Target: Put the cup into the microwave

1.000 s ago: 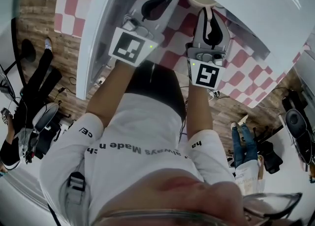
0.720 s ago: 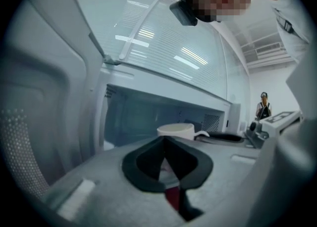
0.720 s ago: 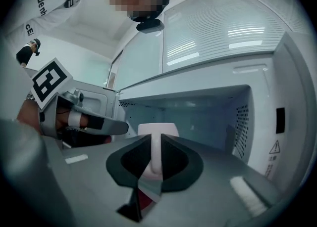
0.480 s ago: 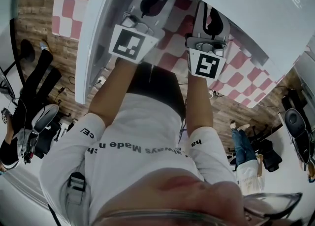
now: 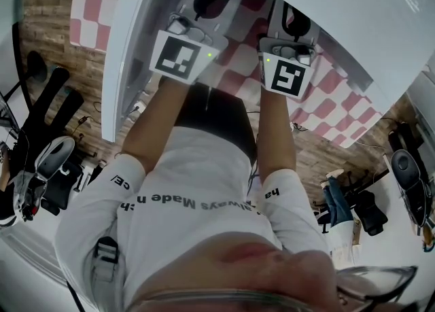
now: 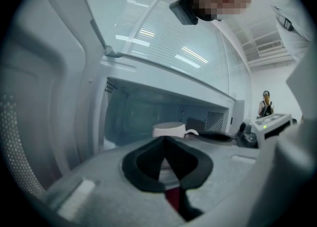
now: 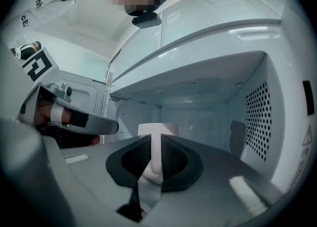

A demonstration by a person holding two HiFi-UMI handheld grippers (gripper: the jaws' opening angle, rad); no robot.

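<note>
Clamping the handle of the cup point(image 7: 157, 130), the right gripper point(image 7: 156, 144) holds it straight ahead inside the microwave point(image 7: 257, 117); the left gripper point(image 6: 165, 140), jaws together and empty, hangs alongside.

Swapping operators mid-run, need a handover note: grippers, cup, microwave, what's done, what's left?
Left gripper: shut, empty, by the open microwave door.
Right gripper: shut on the handle of the white cup.
The white cup is inside the microwave cavity; set down or not, cannot tell.
Done: door open, cup in.
Left: set down, release, withdraw.
</note>
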